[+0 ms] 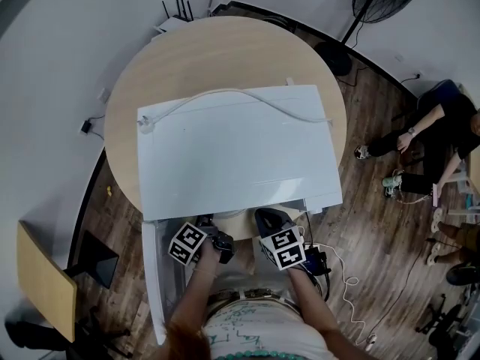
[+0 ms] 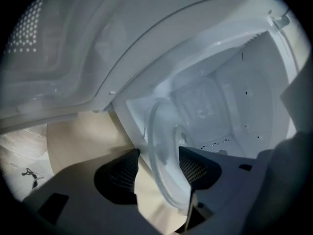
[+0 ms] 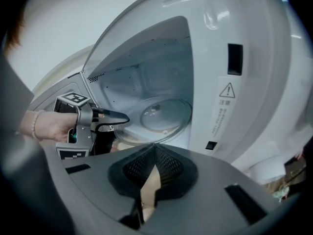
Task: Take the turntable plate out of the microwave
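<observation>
My left gripper (image 2: 159,168) gapes wide astride the turntable plate's (image 2: 164,141) near rim in the microwave (image 1: 240,148); my right gripper (image 3: 155,148) is clamped together, empty.

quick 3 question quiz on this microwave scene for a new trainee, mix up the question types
1. True or false: the right gripper has its jaws apart.
2. What stands between the open jaws of the left gripper? A) a power cord B) the rim of the turntable plate C) nothing
3. Fill in: the door of the microwave is ____.
Key: 1 false; 2 B; 3 open.
</observation>
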`<state>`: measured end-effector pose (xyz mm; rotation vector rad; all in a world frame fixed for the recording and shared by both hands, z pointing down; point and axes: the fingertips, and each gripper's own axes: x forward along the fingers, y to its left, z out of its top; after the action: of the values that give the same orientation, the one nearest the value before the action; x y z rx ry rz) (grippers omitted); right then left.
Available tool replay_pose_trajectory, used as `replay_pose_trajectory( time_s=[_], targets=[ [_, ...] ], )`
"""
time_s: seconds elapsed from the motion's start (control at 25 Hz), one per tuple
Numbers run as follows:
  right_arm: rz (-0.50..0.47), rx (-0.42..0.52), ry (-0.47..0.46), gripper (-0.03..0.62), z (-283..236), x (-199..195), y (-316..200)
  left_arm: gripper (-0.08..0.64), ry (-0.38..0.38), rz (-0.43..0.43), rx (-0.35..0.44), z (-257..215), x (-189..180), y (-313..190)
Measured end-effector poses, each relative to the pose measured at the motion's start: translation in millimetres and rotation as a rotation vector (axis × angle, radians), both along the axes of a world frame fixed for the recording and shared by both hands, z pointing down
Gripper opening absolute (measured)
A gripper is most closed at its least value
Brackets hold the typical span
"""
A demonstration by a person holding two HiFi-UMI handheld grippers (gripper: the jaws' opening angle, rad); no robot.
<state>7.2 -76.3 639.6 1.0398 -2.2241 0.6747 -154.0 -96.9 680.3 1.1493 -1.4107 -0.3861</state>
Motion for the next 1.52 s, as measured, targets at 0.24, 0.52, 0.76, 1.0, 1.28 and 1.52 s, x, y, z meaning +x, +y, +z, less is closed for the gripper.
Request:
replay_pose_trajectory(
  time_s=[0.24,0.52,0.76,1.0,1.28,1.52],
  targets=[
    [0.031,-0.015,-0.029,-0.009,0,7,-3,0.185,0.033,0.008,-0.022,3,0,5],
    [0.09,-0.061,-0.119,-0.009,1,7,-3,0.098,0.13,-0.031,0.038,-4,2,13],
    [0.134,-0.109,-0.19,-0.009,5,9,0,0.069,0.213,-0.052,0.1,-8,7,17],
    [0.216,-0.184,-0.321,0.029,7,12,3,0.052,0.229,-0.034,0.151,-17,10,20],
    [0.298,-0.314,-0.54,0.095,10,7,5,0.049,0.238,-0.028,0.17,-22,14,33],
    [0.353,-0.391,-0.65,0.144,16,5,4,0.046,0.239,-0.011,0.184,-28,16,49]
  ],
)
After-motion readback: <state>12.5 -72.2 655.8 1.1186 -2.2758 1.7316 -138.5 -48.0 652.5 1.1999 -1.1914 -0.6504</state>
